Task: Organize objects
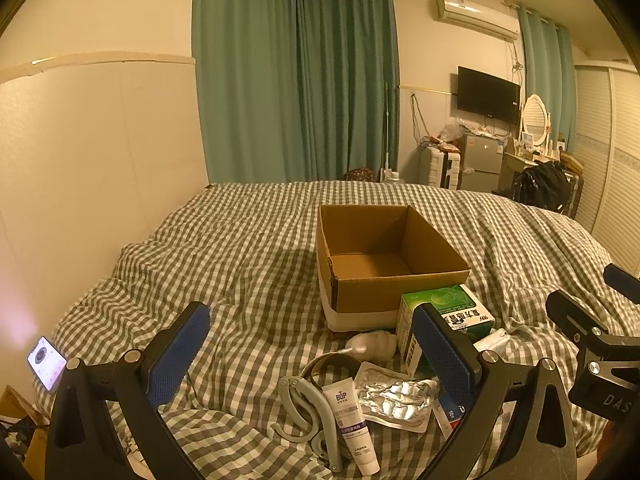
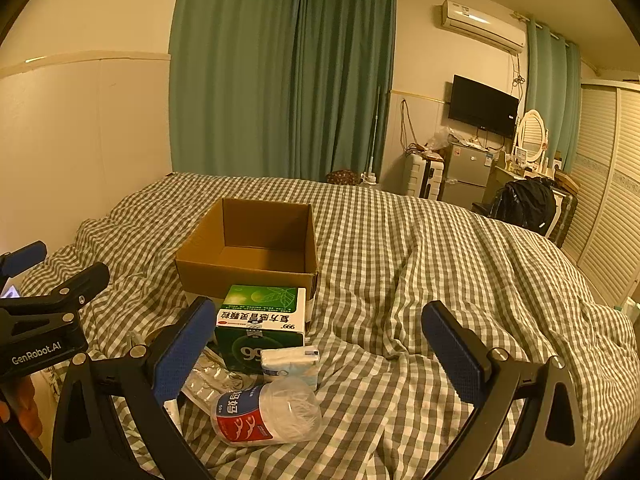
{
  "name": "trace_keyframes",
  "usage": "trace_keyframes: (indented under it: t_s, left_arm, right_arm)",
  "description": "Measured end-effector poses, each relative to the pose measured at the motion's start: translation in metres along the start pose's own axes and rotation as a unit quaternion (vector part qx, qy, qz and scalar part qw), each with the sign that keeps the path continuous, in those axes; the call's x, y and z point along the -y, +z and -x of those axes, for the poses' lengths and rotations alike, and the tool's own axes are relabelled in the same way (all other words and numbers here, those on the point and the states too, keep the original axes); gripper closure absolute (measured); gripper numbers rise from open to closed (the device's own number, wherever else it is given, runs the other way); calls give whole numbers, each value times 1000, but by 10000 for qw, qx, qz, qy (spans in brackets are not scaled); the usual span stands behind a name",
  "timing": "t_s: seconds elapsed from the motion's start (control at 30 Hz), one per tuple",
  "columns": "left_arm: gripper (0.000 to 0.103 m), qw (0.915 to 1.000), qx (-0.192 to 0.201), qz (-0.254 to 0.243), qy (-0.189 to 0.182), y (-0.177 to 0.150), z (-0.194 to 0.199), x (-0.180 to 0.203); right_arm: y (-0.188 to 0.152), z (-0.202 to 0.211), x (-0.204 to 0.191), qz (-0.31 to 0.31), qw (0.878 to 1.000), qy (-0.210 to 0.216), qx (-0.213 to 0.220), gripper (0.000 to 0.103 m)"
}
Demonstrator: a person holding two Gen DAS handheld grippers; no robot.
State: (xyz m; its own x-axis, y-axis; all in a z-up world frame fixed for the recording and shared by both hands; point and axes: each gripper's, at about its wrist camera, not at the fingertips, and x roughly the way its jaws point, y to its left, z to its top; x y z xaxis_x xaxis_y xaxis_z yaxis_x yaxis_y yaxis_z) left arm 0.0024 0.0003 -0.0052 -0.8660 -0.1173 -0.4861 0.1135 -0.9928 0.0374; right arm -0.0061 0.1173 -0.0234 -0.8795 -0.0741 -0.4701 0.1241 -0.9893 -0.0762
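Clear jar of cotton swabs [image 2: 266, 414], low in the frame on the bed [image 2: 440, 264] before the empty cardboard box [image 2: 248, 240], looked light, slick, best pinched across its middle; both hand-held grippers [image 2: 320, 344] [image 1: 310, 348] spread wide, holding nothing.

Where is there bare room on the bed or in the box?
The cardboard box looks empty. Bare duvet lies right of the box, more to its left. It is crowded in front of the box, around the green carton and toothpick jar.
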Motion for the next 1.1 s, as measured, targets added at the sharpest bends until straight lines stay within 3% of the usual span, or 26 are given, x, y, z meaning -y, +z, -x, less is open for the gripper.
trace_keyframes:
  t_s: [0.37,0.73,0.9,1.1]
  left_arm:
    - [0,10000,7,-7,67,1,2,-1]
    - [0,9998,173,-28,-50,7,23,-6]
    - [0,9999,-79,-38,-97,-6,11,-8]
    - [0,9970,-772,-66,-9,-43,-33,-11]
  right_arm:
    - [2,4,-4,66,10000,16,20,0]
    - [14,42,-16,377,9987,-106,333,0]
    - [0,28,-19,355,9994,-34,35,0]
    - [-17,-3,-15,245,9990,61,-382,0]
